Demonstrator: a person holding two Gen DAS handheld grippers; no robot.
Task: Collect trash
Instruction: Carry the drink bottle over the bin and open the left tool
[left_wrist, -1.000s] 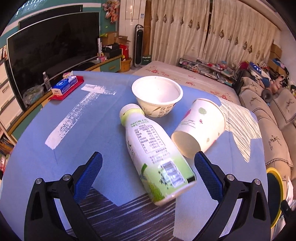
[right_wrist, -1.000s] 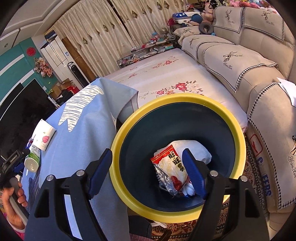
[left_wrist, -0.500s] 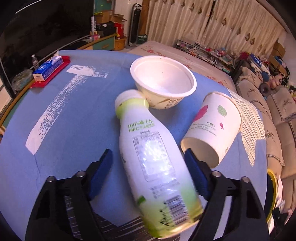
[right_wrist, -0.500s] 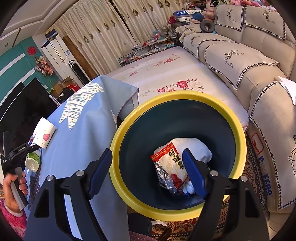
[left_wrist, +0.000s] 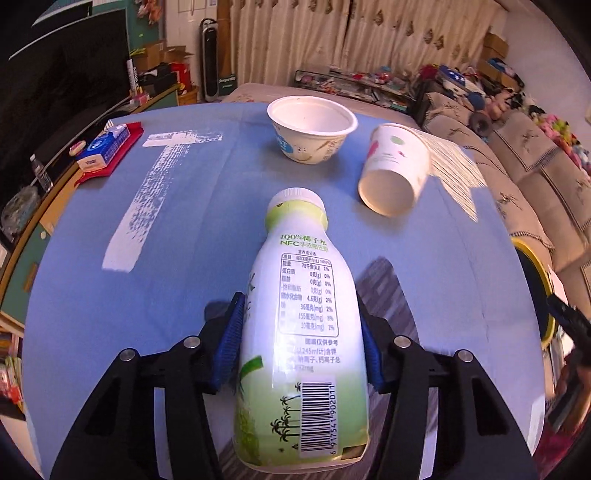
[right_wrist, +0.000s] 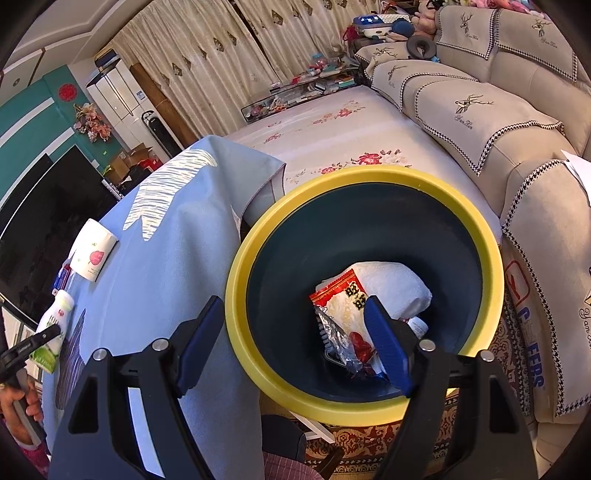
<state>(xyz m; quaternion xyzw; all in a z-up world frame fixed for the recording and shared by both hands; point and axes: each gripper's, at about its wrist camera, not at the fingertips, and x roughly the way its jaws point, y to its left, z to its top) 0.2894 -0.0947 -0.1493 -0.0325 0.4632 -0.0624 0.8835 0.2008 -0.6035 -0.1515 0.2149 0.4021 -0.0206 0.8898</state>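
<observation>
On the blue-clothed surface a smooth white plastic bottle, green at neck and base with a printed label and barcode, lies on its side, cap pointing away, between the ribbed blue pads of the left gripper, whose jaws are closing with both pads at its sides. Beyond it stand a round white bowl and, to the right, a tipped paper cup. The right gripper hangs tilted down, jaws apart and empty, over a yellow-rimmed dark bin holding a crinkled red snack bag.
</observation>
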